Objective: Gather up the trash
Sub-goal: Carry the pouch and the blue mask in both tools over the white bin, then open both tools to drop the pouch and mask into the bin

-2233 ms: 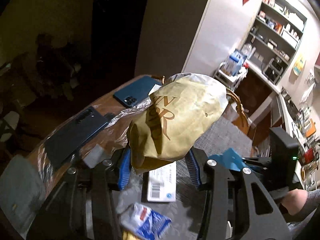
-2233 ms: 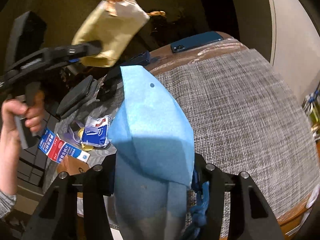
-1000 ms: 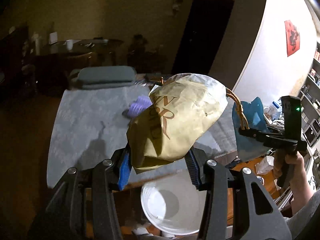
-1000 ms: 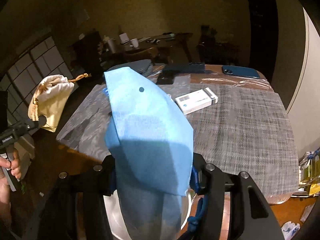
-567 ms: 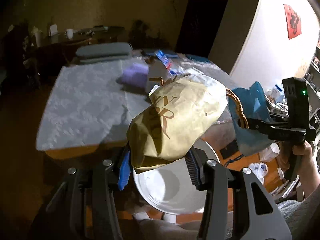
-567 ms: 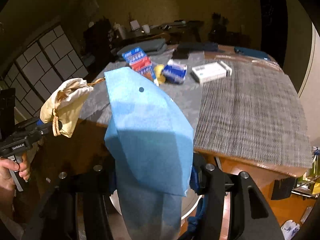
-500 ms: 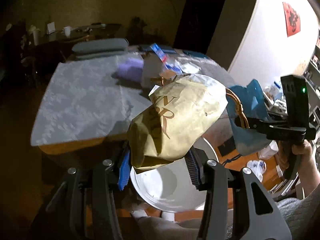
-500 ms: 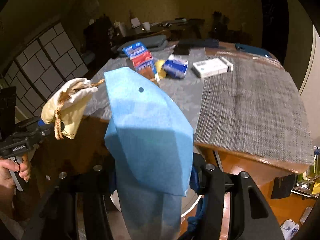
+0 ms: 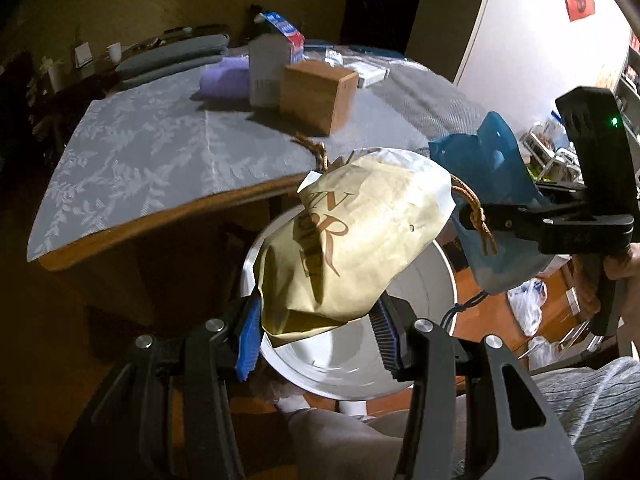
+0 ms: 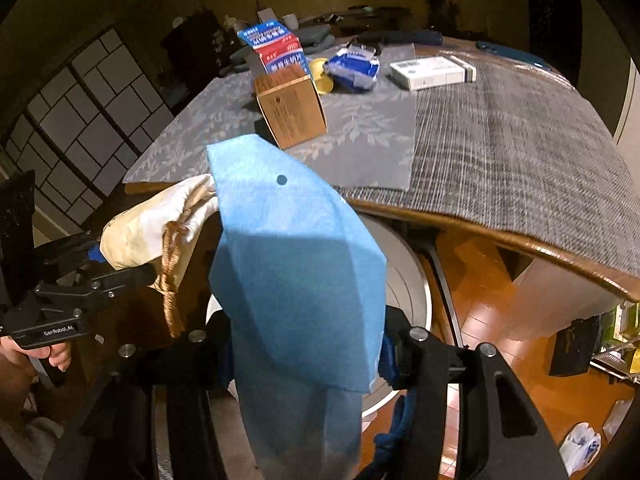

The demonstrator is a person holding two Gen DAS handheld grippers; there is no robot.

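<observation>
My left gripper (image 9: pixel 316 336) is shut on a gold drawstring pouch (image 9: pixel 352 248) with brown lettering and holds it over a white round bin (image 9: pixel 420 280) beside the table. My right gripper (image 10: pixel 308 356) is shut on a blue fabric bag (image 10: pixel 296 272) and holds it over the same bin (image 10: pixel 404 272). Each gripper shows in the other's view: the blue bag (image 9: pixel 488 184) at right, the gold pouch (image 10: pixel 152 224) at left. The two items hang close together above the bin.
A table (image 10: pixel 520 152) with grey mats carries a brown box (image 10: pixel 290 108), a red-and-blue carton (image 10: pixel 272 48), a white box (image 10: pixel 432 72), a blue wrapper (image 10: pixel 354 66), a purple roll (image 9: pixel 224 80) and a phone (image 10: pixel 508 52). Plastic bags (image 9: pixel 524 308) lie on the wooden floor.
Both grippers have swung away from the tabletop and down beside the table edge, coming closer together over the white bin. Both keep their hold on their bags.
</observation>
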